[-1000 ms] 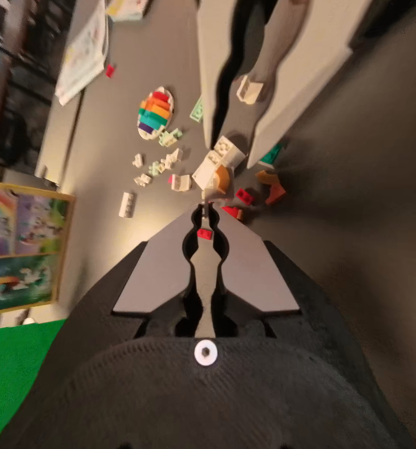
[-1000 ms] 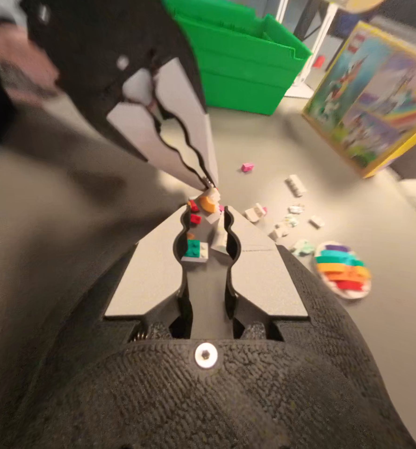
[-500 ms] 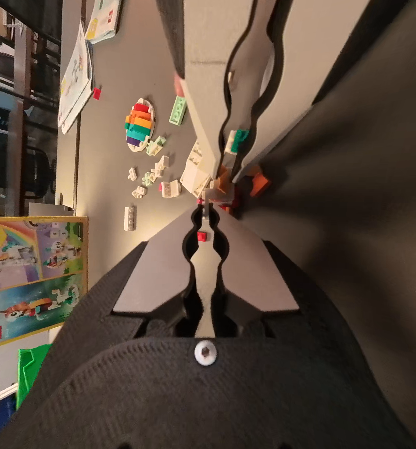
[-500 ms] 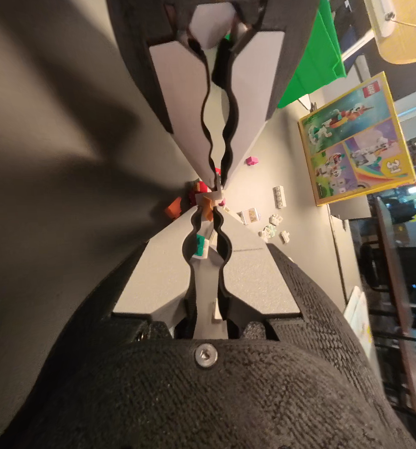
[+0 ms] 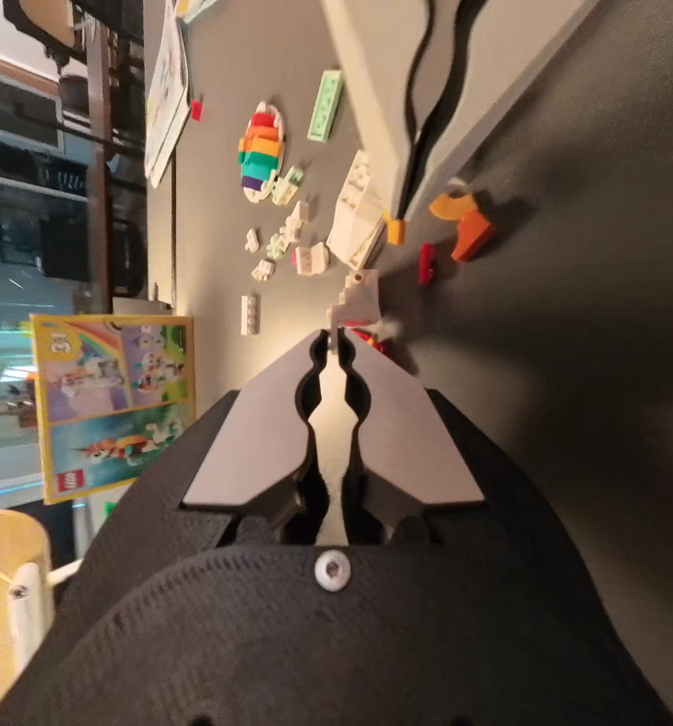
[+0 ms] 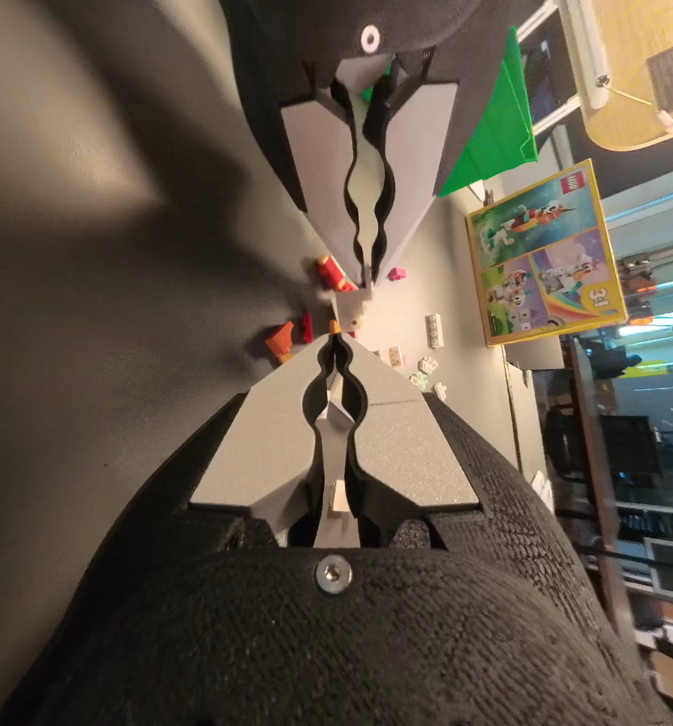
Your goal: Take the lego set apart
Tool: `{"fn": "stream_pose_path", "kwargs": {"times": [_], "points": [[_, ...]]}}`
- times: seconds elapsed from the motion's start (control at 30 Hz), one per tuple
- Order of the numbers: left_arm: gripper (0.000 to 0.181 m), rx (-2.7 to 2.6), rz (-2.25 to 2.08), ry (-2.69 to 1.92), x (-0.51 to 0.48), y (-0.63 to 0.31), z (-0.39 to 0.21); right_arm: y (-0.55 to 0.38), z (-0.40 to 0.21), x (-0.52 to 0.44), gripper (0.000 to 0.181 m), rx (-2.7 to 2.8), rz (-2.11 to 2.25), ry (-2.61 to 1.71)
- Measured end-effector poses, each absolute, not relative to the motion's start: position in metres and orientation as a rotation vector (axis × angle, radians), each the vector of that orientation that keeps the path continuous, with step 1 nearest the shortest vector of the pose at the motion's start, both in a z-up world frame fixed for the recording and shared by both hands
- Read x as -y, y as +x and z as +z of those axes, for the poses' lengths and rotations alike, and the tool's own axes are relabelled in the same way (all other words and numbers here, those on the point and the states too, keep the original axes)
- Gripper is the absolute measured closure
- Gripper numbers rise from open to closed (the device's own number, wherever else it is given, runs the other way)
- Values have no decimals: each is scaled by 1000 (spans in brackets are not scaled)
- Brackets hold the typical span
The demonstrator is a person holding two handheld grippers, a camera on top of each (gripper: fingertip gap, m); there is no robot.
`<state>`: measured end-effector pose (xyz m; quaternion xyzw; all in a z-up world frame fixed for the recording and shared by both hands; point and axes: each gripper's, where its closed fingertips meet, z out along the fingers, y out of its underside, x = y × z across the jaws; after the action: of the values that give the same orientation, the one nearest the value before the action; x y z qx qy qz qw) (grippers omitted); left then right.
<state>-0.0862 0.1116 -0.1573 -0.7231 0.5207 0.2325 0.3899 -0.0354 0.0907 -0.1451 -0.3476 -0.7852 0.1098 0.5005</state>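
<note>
My left gripper [image 5: 334,341] is closed to a sliver on the thin edge of a white stepped piece [image 5: 357,299], held just above the desk [image 5: 225,243]. My right gripper [image 6: 334,341] has its fingers pinched nearly together on a small orange brick [image 6: 334,327] at its tips. Both holds are tip-only, so either part could slip and fly among the loose bricks near the rainbow piece [image 5: 262,151].

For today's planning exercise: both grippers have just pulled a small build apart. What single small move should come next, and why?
Probably set down the small orange brick pinched by the right gripper among the loose pieces on the table. It already sits apart from the white stepped piece that the left gripper holds, so that split looks done.
</note>
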Motion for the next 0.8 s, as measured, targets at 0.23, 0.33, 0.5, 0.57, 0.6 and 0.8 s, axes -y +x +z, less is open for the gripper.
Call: {"fn": "stream_pose_path", "kwargs": {"times": [0.23,0.33,0.5,0.57,0.6,0.8], "points": [[177,-1126,455,-1892,-117,-92,-147,-35,-151,-104,181,1860,342,-993],[178,-940,251,-1926,-119,-93,-135,-34,-154,-107,170,1837,479,-1138],[177,-763,-248,-1865,-111,-76,-113,-38,-116,-105,160,1604,815,-1174],[177,-782,-327,-1815,-106,-69,-106,-37,-102,-101,155,1543,942,-1152],[177,-819,-367,-1793,-101,-63,-104,-36,-97,-97,154,1529,991,-1128],[177,-1054,-353,-1705,-84,-39,-110,-29,-93,-76,154,1610,1122,-1033]]}}
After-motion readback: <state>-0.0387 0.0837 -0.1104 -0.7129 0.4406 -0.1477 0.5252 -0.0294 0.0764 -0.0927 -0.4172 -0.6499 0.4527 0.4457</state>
